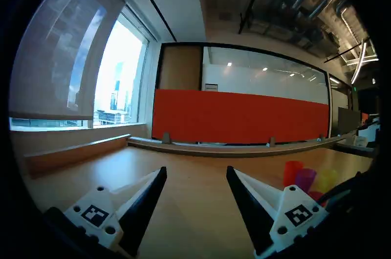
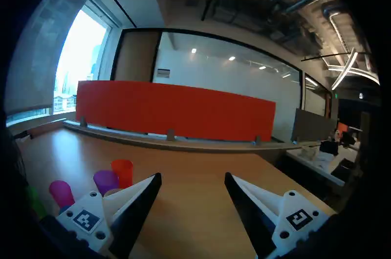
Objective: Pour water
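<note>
Several plastic cups stand in a cluster on the wooden table (image 1: 195,181). In the left gripper view they sit at the right: an orange cup (image 1: 292,172), a purple cup (image 1: 305,179) and a yellow cup (image 1: 327,179). My left gripper (image 1: 196,181) is open, nothing between its fingers, with the cups to its right. In the right gripper view the orange cup (image 2: 122,171), purple cup (image 2: 105,181) and a magenta cup (image 2: 61,192) stand at the lower left, partly behind the left finger. My right gripper (image 2: 192,185) is open and holds nothing.
An orange divider panel (image 2: 176,110) runs along the far edge of the table. Windows (image 1: 117,88) line the left wall. Another desk with clutter (image 2: 322,154) lies beyond the table's right edge.
</note>
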